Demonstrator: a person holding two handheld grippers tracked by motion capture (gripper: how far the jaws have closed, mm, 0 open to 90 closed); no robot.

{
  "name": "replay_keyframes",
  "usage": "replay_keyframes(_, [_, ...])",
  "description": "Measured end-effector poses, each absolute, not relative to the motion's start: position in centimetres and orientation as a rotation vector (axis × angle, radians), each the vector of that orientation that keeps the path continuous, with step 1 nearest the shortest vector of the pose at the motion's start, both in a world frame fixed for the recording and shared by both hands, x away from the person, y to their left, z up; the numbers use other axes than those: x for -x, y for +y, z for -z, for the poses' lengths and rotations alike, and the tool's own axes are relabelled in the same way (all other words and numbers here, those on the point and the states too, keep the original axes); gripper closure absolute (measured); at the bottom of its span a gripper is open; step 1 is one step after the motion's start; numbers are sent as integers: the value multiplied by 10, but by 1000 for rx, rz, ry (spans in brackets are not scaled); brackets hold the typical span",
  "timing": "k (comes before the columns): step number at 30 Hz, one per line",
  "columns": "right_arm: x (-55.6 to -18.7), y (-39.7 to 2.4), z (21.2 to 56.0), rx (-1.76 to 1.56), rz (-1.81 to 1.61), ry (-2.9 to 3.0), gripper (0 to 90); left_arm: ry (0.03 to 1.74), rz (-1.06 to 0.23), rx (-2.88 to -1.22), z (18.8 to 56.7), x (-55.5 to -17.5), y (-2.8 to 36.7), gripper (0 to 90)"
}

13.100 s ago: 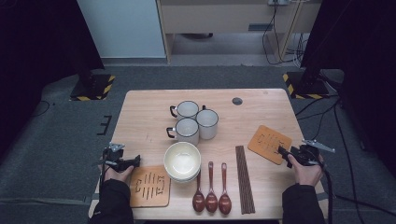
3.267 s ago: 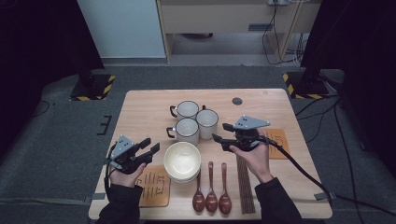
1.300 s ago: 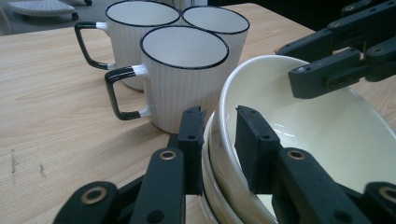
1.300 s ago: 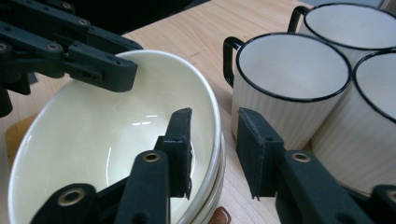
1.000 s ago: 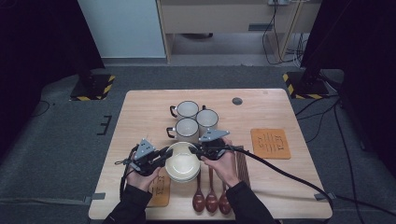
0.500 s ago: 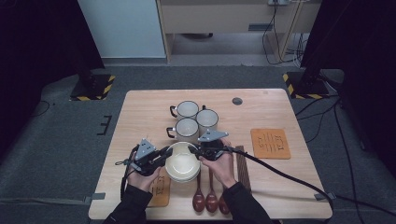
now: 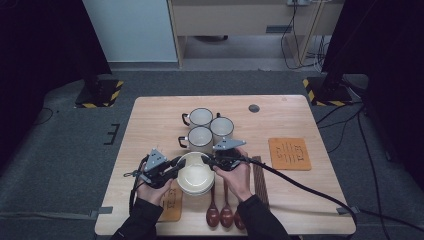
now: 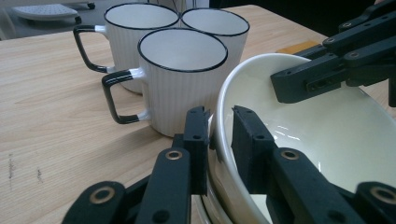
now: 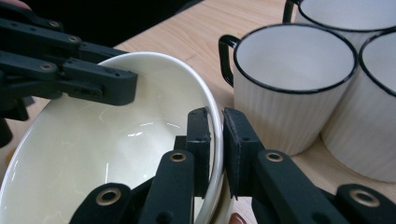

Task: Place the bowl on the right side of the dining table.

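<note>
Both hand-held grippers, left (image 7: 176, 165) and right (image 7: 206, 159), clench opposite rims of the top bowl (image 7: 196, 173) of a stack just in front of three mugs (image 7: 201, 136) on the table (image 7: 150, 120). The likely next move, a lift off the stack, calls for raising both sides evenly.

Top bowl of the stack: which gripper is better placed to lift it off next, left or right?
Neither alone. The left gripper and the right gripper each have their jaws closed on opposite sides of the top bowl's rim, so a level two-handed lift looks likeliest. The mugs stand close behind.
</note>
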State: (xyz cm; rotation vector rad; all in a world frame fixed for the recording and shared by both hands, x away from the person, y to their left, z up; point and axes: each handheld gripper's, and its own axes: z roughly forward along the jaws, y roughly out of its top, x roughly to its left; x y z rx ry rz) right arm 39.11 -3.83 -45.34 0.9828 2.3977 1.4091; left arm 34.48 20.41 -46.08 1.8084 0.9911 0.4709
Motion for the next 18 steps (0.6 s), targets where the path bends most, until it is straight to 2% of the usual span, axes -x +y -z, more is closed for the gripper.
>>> replay_keyframes(10, [-384,-38,438,-904,-1411,2366,817,996,-453,-1787,458,-343,199,726])
replay_keyframes(18, [-377,-35,433,-867,-1393,2355,815,1003,-506,-1802,454,-341,195,805])
